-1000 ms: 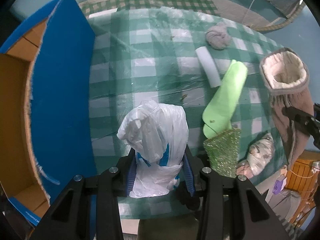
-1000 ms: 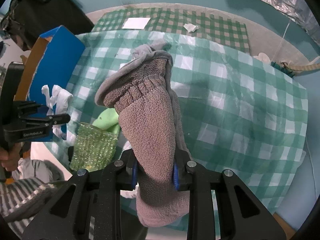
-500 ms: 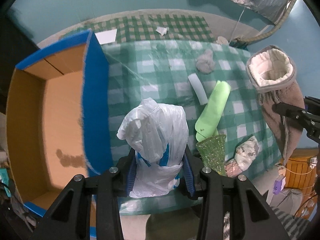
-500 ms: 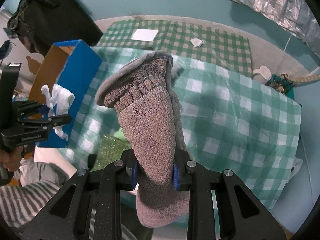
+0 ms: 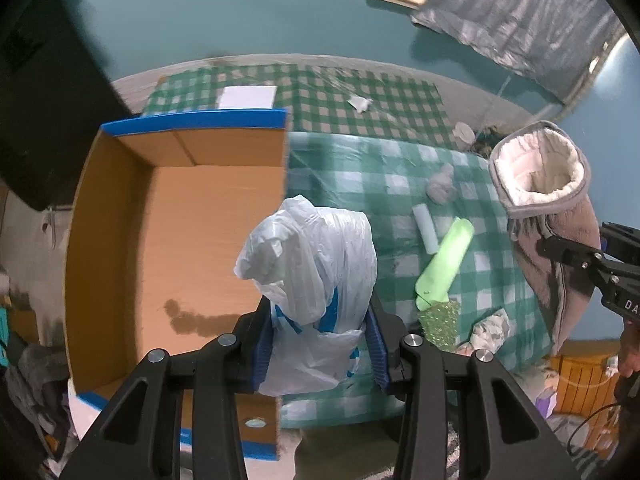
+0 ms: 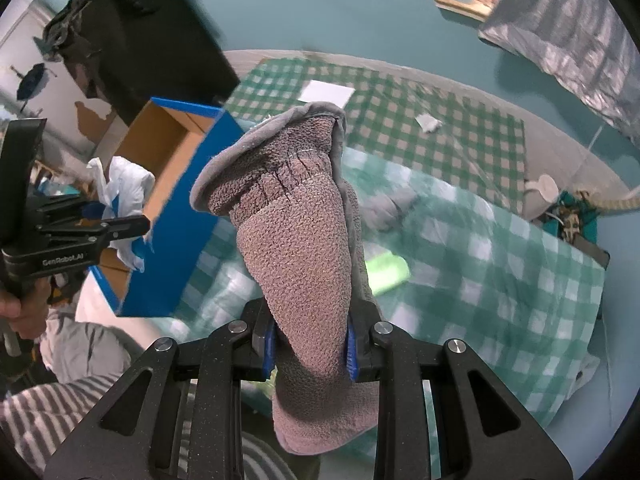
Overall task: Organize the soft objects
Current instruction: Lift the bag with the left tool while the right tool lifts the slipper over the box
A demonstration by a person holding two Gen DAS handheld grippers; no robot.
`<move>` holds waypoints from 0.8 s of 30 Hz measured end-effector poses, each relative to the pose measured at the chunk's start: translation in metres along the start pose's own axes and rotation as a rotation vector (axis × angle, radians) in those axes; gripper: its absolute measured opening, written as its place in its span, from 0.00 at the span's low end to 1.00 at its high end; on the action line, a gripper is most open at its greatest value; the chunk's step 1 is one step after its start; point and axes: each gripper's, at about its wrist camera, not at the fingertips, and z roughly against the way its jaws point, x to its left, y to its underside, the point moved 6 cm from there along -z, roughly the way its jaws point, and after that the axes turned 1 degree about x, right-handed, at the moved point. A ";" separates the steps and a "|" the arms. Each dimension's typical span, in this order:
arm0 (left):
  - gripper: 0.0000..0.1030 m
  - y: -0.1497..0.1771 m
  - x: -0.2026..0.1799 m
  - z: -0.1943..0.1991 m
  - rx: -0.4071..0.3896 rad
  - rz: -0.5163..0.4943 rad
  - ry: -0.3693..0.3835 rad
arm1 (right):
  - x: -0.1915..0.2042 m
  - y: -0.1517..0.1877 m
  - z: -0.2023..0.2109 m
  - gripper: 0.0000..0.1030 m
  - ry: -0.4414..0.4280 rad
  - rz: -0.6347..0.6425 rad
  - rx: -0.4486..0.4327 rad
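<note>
Bag (image 5: 316, 276) and slipper (image 6: 304, 248) are both carried clear above the checked table (image 5: 500, 280), as I judge it, so I can drop them into the open cardboard box (image 5: 120, 216) at its left. Left tongs (image 5: 320, 344) grip the white plastic bag, bunched between the pads. Right tongs (image 6: 310, 344) clamp the brown fleece slipper, cuff up.

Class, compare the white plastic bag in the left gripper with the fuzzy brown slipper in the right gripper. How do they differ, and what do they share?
The bag is thin, shiny, crinkled white plastic with blue print; the slipper is thick, matte brown fleece. The bag is bunched into a lump; the slipper keeps its shape, its cream-lined opening visible in the left view. Shared: each is clamped between blue pads, the bag by the left gripper, the slipper by the right gripper, off the table.
</note>
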 end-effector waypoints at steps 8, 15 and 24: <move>0.40 0.004 0.038 0.011 -0.015 0.068 -0.024 | 0.034 -0.023 -0.003 0.24 -0.036 0.055 -0.017; 0.40 0.009 0.066 0.019 -0.028 0.117 -0.041 | 0.071 -0.045 -0.011 0.24 -0.067 0.109 -0.020; 0.40 0.017 0.104 0.025 -0.036 0.171 -0.070 | 0.119 -0.072 -0.026 0.24 -0.100 0.175 -0.020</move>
